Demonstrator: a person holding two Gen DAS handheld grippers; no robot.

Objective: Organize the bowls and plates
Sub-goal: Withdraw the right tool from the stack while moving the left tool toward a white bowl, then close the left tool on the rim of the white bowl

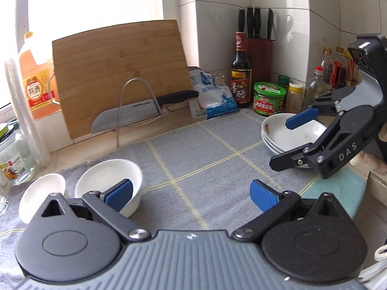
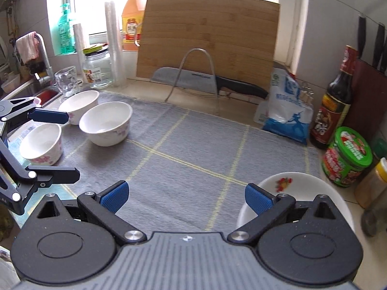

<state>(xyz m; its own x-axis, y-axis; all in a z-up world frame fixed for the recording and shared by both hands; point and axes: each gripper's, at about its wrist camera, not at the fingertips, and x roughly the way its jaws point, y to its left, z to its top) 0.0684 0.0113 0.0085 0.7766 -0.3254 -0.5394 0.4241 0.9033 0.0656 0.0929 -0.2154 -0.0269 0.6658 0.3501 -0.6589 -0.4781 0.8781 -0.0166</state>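
Three white bowls with pink flower prints stand at the left of the grey checked cloth: a large bowl, a near bowl and a far bowl. Two of them show in the left wrist view, the large bowl and a second bowl. My left gripper is open and empty beside them, and it appears as the left gripper in the right wrist view. A stack of white plates sits at the right. My right gripper hangs open over the plates, holding nothing.
A bamboo cutting board leans on the back wall, with a knife in a wire rack before it. A salt bag, dark sauce bottle, green-lidded jar and knife block crowd the back right. Glass jar, drinking glass and sink at left.
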